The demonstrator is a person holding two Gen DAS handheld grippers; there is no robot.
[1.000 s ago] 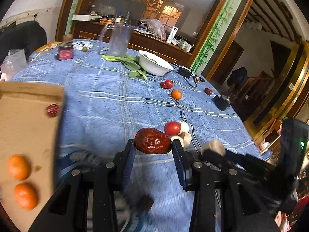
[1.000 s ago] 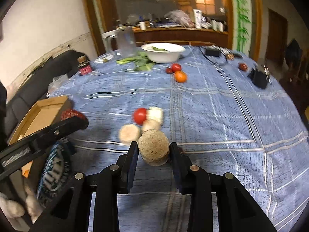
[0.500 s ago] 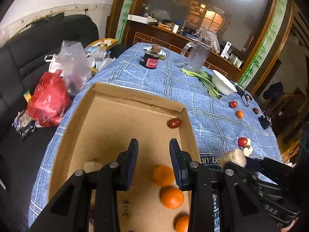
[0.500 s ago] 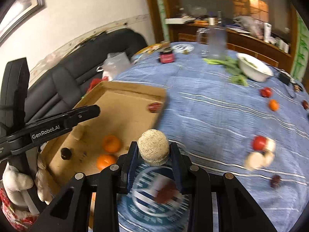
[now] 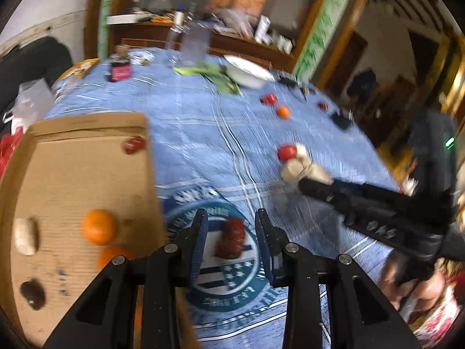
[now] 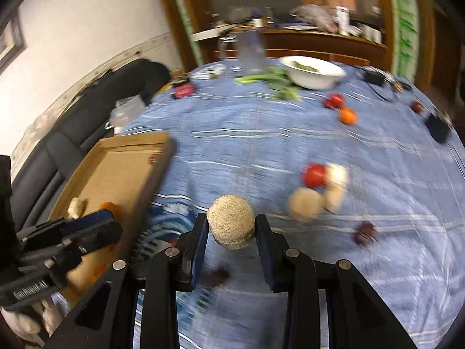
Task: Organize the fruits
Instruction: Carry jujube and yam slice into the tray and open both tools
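My left gripper [image 5: 231, 226] is open and empty over the blue tablecloth. A dark red date [image 5: 231, 238] lies on the cloth's round emblem between and below its fingers. A cardboard tray [image 5: 72, 180] at the left holds oranges [image 5: 98, 226], a red date [image 5: 134, 144], a pale round piece [image 5: 24, 235] and a dark fruit [image 5: 32, 290]. My right gripper [image 6: 231, 226] is shut on a beige speckled ball [image 6: 231, 224], held above the cloth. A red tomato [image 6: 314, 175] and pale pieces [image 6: 306, 208] lie ahead of it.
A white bowl [image 6: 312, 71] with greens, a glass jug [image 6: 250, 52], a small jar [image 5: 119, 67], more tomatoes [image 6: 334, 100], an orange [image 6: 347, 116] and black items [image 6: 438, 128] sit farther back. A dark date [image 6: 364, 232] lies at the right. A black sofa [image 6: 87, 110] runs along the left.
The left gripper let go of the date and swung from over the tray back to the cloth; the date now lies on the emblem. The right gripper swung right with the ball.
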